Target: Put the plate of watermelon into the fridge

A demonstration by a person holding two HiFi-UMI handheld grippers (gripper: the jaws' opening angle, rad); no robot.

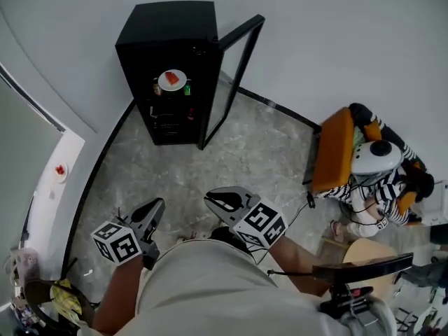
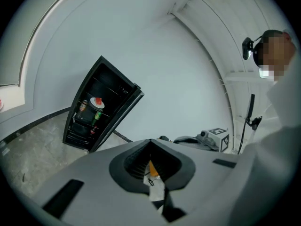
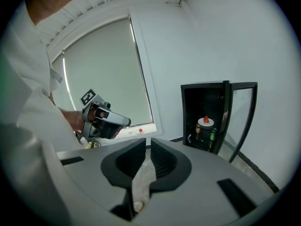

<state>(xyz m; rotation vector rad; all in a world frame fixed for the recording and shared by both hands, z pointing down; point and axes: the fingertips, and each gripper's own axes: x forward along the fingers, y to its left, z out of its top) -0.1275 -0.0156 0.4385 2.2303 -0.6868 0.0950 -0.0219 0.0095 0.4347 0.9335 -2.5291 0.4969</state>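
The white plate with a red watermelon slice (image 1: 172, 80) rests on an upper shelf inside the black mini fridge (image 1: 168, 26), whose glass door (image 1: 234, 68) stands open to the right. The plate (image 2: 97, 101) is small and far off in the left gripper view, and likewise the plate (image 3: 205, 122) in the right gripper view. My left gripper (image 1: 155, 205) is shut and empty, held low near my body. Beside it, my right gripper (image 1: 213, 200) is shut too, with only a thin slit between its jaws and nothing in them. Both are well short of the fridge.
Cans and a green bottle (image 1: 187, 89) stand on the fridge shelf by the plate. A small dish with something red (image 1: 60, 170) lies on the white sill at left. An orange chair with plush toys (image 1: 332, 149) stands at right. Grey stone floor (image 1: 182, 173) lies between me and the fridge.
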